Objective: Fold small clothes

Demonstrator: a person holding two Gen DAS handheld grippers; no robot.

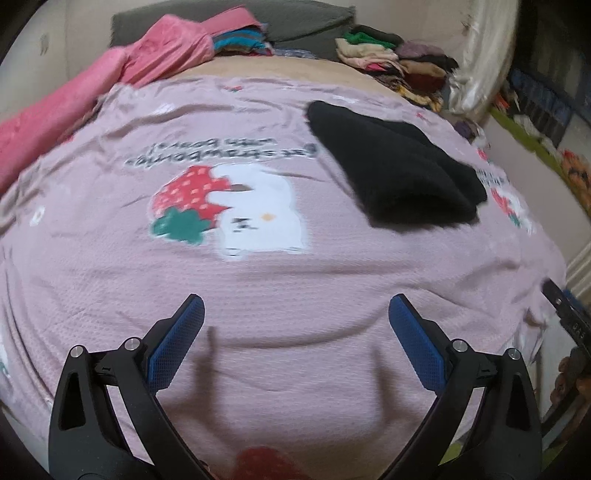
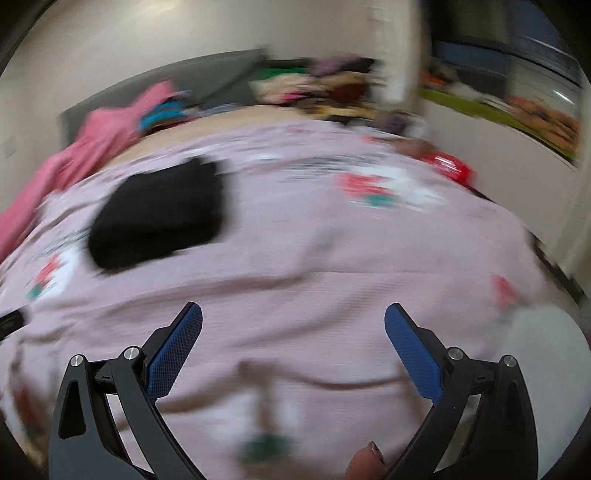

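A folded black garment point(image 1: 399, 173) lies on the pink printed bedspread point(image 1: 280, 280), to the right of its strawberry picture. In the right wrist view the same black garment point(image 2: 159, 218) shows at the left, blurred. My left gripper point(image 1: 295, 306) hovers open over bare bedspread in front of the garment, holding nothing. My right gripper point(image 2: 293, 314) is open too, above the bedspread point(image 2: 332, 295), nothing between its blue pads. A fingertip point(image 2: 364, 463) shows at the bottom edge of the right wrist view.
A heap of mixed clothes point(image 1: 399, 62) sits at the bed's far right, a pink blanket point(image 1: 110, 81) at the far left, a grey headboard point(image 1: 295, 22) behind. A red object point(image 2: 447, 166) lies at the bed's right edge. The other gripper's tip point(image 1: 565, 306) shows at right.
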